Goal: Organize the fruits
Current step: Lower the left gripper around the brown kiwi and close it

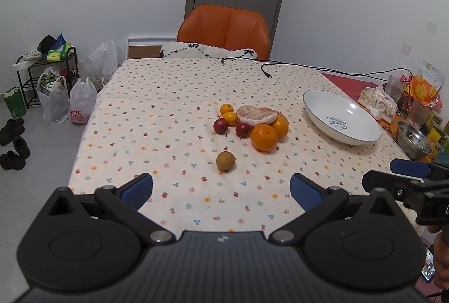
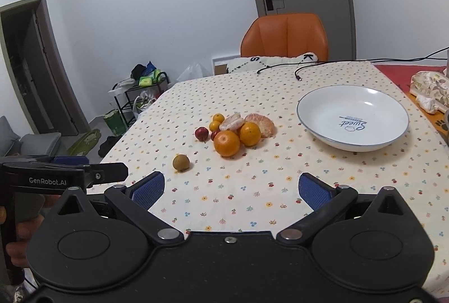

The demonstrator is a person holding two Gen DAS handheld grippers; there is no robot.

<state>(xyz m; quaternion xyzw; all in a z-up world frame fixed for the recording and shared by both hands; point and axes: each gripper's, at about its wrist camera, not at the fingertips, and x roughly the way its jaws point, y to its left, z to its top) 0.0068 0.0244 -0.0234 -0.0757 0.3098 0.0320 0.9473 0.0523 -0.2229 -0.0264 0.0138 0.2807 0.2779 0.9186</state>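
A heap of fruit lies mid-table: two large oranges (image 1: 264, 137) (image 2: 226, 143), two small tangerines (image 1: 226, 109), two small red fruits (image 1: 221, 125) (image 2: 202, 133) and peeled pomelo pieces (image 1: 256, 114) (image 2: 259, 123). A brownish-green round fruit (image 1: 225, 160) (image 2: 181, 162) sits alone nearer to me. A white bowl (image 1: 317, 106) (image 2: 322, 106) with blue lettering stands empty to the right. My left gripper (image 1: 221, 190) hovers open over the near cloth, nothing between its fingers. My right gripper (image 2: 231, 188) is open too, short of the fruit.
The floral tablecloth (image 1: 168, 117) covers the table. Black cables (image 1: 269, 75) lie at the far edge before an orange chair (image 1: 224, 27). Snack bags (image 1: 378, 103) and a steel bowl (image 1: 415, 138) crowd the right side. Bags and a rack (image 1: 45, 78) stand on the floor at left.
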